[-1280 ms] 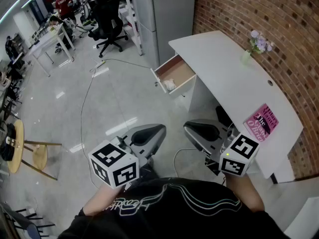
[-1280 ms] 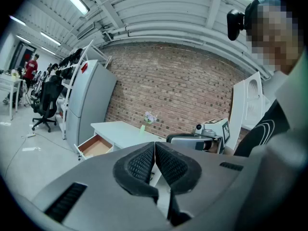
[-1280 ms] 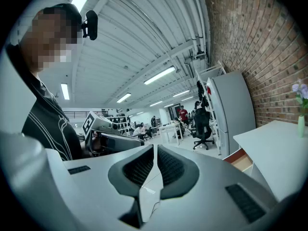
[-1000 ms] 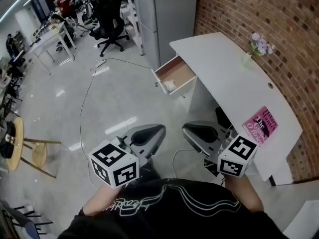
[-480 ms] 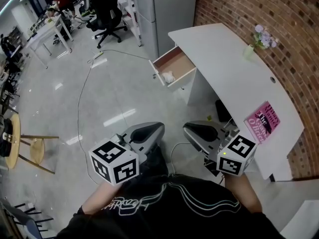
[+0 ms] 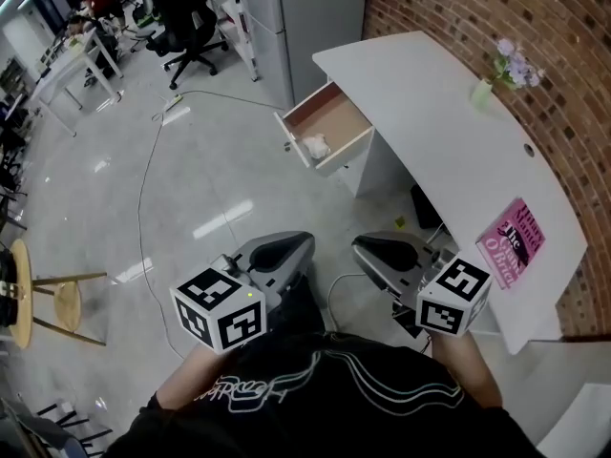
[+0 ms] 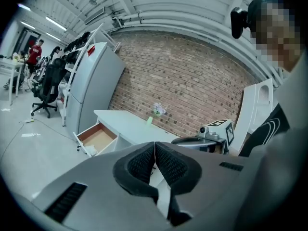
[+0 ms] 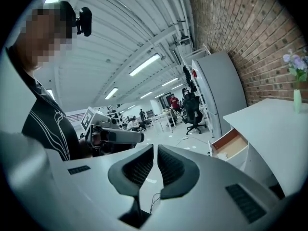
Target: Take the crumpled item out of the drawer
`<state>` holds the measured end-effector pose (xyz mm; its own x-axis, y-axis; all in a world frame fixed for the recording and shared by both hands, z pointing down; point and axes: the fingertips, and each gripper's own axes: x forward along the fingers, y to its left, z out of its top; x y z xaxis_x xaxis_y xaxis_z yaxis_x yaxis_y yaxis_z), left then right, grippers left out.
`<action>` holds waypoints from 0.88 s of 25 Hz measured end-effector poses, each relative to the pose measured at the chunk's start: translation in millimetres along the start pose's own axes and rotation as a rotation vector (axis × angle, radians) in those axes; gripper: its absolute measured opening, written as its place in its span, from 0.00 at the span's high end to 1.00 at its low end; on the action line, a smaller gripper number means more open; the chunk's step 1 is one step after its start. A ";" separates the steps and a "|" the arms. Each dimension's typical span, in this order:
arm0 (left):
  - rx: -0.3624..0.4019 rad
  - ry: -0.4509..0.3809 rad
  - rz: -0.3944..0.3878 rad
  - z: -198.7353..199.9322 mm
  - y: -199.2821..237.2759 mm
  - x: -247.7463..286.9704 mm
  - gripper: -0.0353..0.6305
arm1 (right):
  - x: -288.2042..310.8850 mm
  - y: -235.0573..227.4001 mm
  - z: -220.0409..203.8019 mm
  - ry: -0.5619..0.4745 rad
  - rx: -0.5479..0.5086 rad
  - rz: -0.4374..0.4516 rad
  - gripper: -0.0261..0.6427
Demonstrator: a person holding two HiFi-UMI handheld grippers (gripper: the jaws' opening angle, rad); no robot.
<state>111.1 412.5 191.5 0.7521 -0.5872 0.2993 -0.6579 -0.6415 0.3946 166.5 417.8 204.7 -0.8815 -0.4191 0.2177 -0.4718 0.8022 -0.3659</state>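
The open wooden drawer [image 6: 329, 117] juts from the left end of the white desk [image 6: 449, 136], far ahead of me. A small white crumpled item [image 6: 315, 145] lies at the drawer's front. My left gripper [image 6: 283, 254] and right gripper [image 6: 386, 253] hang side by side near my body, well short of the drawer. Both are shut with nothing between the pads. In the left gripper view, the left gripper [image 7: 155, 153] points toward the drawer [image 7: 98, 136]. In the right gripper view, the drawer [image 8: 232, 143] shows to the right of the right gripper [image 8: 155, 153].
A pink book [image 6: 516, 241] and a small vase of flowers [image 6: 506, 65] sit on the desk by the brick wall. A grey fridge [image 6: 296, 12] stands behind the drawer. A cable [image 6: 148, 179] trails over the shiny floor; a stool [image 6: 43, 299] stands at left.
The head view has drifted, so the desk and drawer sit a little higher and more to the left. Both grippers stay shut in the same place near my body.
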 end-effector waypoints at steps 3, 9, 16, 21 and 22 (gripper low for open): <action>-0.023 0.025 -0.003 15.7 40.1 17.7 0.91 | 30.6 -31.0 13.8 0.009 0.023 -0.012 0.88; -0.034 0.090 0.003 54.5 139.0 58.3 0.91 | 106.8 -104.4 43.1 0.033 0.098 -0.044 0.88; -0.089 0.111 -0.011 94.4 267.4 97.1 0.91 | 207.6 -187.3 77.6 0.076 0.128 -0.096 0.88; -0.126 0.121 -0.030 104.8 338.8 114.7 0.91 | 261.4 -233.4 81.6 0.141 0.123 -0.151 0.88; -0.127 0.126 -0.033 104.8 348.7 117.2 0.91 | 269.1 -242.6 79.1 0.157 0.123 -0.169 0.88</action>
<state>-34.4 68.2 273.1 0.7775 -0.4954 0.3874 -0.6283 -0.5870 0.5105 42.1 76.8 280.4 -0.7803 -0.4638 0.4196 -0.6195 0.6649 -0.4173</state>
